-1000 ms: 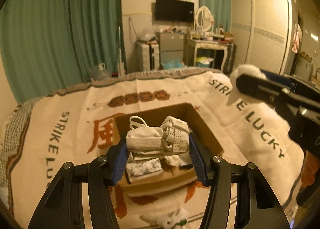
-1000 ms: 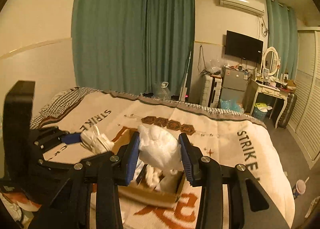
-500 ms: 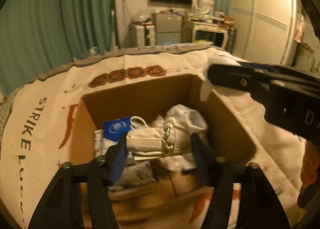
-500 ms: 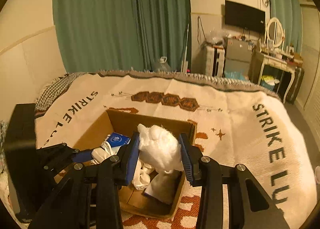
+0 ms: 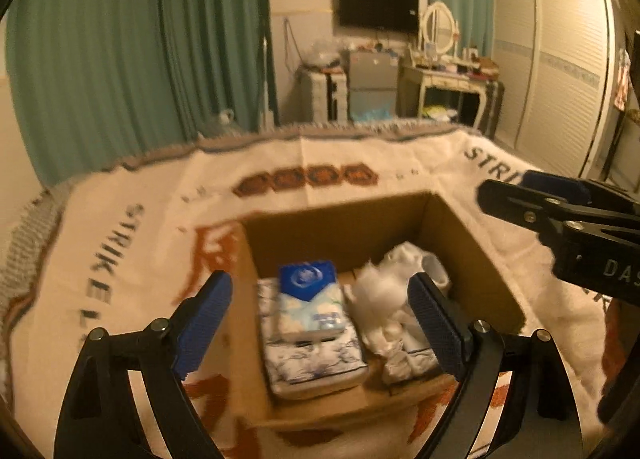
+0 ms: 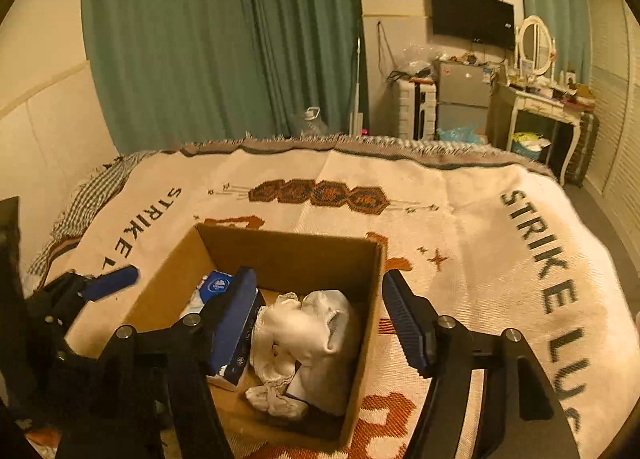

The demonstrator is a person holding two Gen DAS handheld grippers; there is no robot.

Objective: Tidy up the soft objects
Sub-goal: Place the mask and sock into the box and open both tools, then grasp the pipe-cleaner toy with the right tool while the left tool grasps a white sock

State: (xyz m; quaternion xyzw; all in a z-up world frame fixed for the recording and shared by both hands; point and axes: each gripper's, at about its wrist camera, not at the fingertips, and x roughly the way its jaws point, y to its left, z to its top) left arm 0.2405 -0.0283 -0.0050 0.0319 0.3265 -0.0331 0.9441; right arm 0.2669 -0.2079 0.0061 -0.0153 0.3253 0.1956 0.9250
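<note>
An open cardboard box (image 5: pixel 352 219) (image 6: pixel 288 249) sits on the bed. Inside lie a blue-topped tissue pack (image 5: pixel 310 303) (image 6: pixel 218 285) on a floral pack (image 5: pixel 316 363), and a heap of white soft cloth items (image 5: pixel 396 311) (image 6: pixel 308 339). My left gripper (image 5: pixel 320 323) is open and empty above the box's near side; it also shows in the right wrist view (image 6: pixel 108 279). My right gripper (image 6: pixel 320 319) is open and empty above the white heap; it also shows in the left wrist view (image 5: pixel 536 199).
The box rests on a cream blanket (image 6: pixel 480 239) printed "STRIKE LUCKY". Beyond the bed are green curtains (image 6: pixel 220 39), a wall TV (image 6: pixel 472 17), a dressing table with mirror (image 6: pixel 536 99) and a wardrobe (image 5: pixel 560 67).
Both grippers opened and let go of their white soft items, which now lie in the box. Both grippers have pulled back slightly above the box.
</note>
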